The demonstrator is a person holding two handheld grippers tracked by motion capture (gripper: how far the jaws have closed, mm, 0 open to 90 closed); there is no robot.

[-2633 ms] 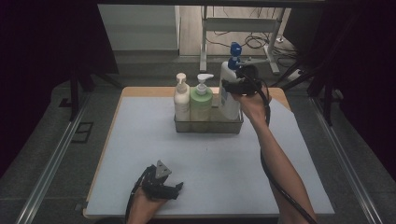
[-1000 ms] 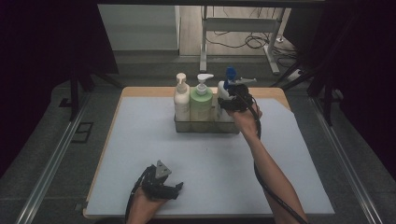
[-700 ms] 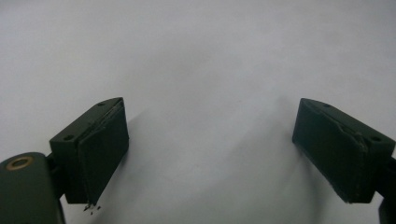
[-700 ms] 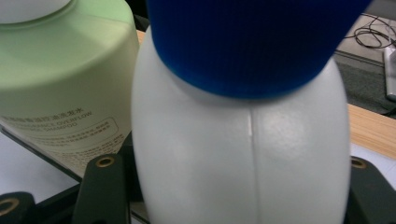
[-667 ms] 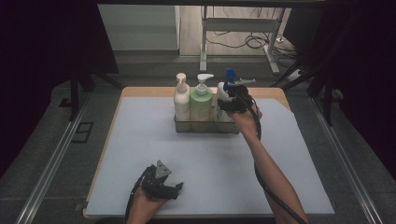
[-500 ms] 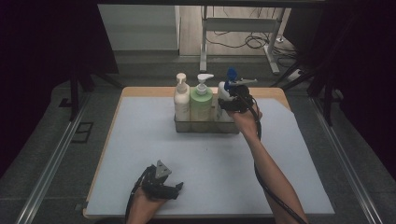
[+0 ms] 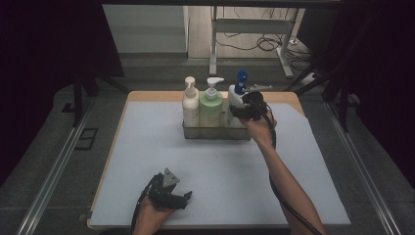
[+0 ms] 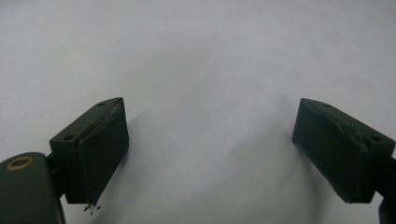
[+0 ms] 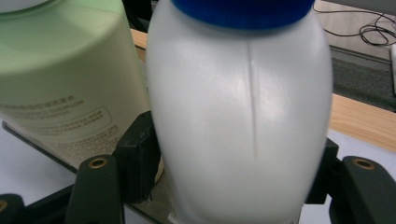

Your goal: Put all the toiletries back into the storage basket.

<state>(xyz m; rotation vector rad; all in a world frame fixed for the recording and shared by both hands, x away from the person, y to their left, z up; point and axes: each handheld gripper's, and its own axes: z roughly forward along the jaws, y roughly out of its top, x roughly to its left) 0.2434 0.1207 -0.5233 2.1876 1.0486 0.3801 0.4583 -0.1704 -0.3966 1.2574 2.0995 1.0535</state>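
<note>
The white bottle with the blue top [image 9: 240,116] stood in the right end of the clear tray [image 7: 215,133] at the far side of the tabletop [image 7: 235,171]. A little while before, it was held up higher above the tray; now it had come down into its spot. So the job of putting it away looked almost done. The right gripper [image 7: 243,110] had its fingers [image 9: 135,163] shut tight on the bottle's two sides and had not let go yet.

The green bottle [image 7: 211,108] stood just beside it, touching or nearly touching, and the cream bottle [image 7: 190,104] stood past that one. The green bottle was close to one finger, so opening up could bump it.

The left gripper [image 7: 169,192] rested well apart, near the front edge, just as before. Its fingers [image 8: 100,149] were wide open and held nothing.
</note>
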